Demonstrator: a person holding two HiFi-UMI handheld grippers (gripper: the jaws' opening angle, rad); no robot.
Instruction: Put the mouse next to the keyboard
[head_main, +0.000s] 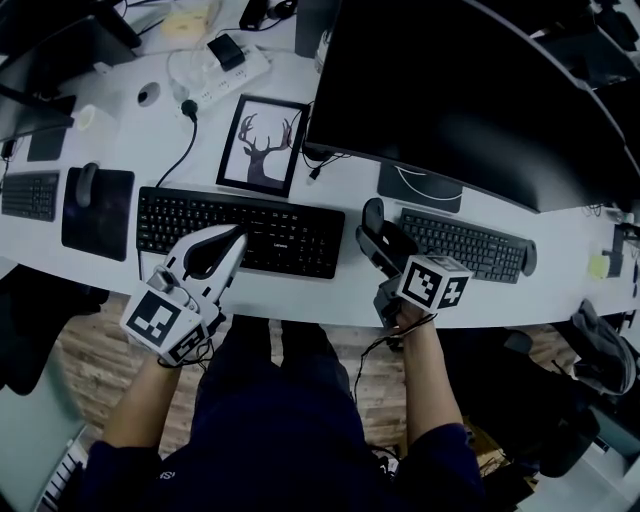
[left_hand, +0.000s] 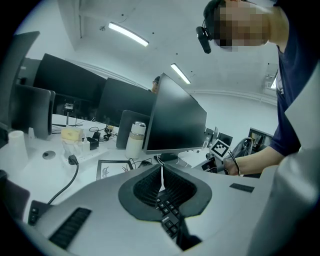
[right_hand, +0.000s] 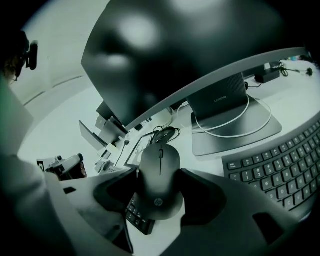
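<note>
Beside the keyboard (head_main: 240, 232), right gripper (head_main: 375, 245) fingers pinch the mouse (right_hand: 159, 175), half hidden from overhead; left gripper (left_hand: 161, 185) fingers pressed together.

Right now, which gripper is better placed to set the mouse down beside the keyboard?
Right. The right gripper is shut on the mouse, just off the black keyboard's right end. The left gripper is shut and empty above that keyboard's keys.

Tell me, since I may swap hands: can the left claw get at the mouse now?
Probably not cleanly. The right claw grips the mouse by its sides, leaving little free to grip. The left claw, shut, hangs over the black keyboard close by.
</note>
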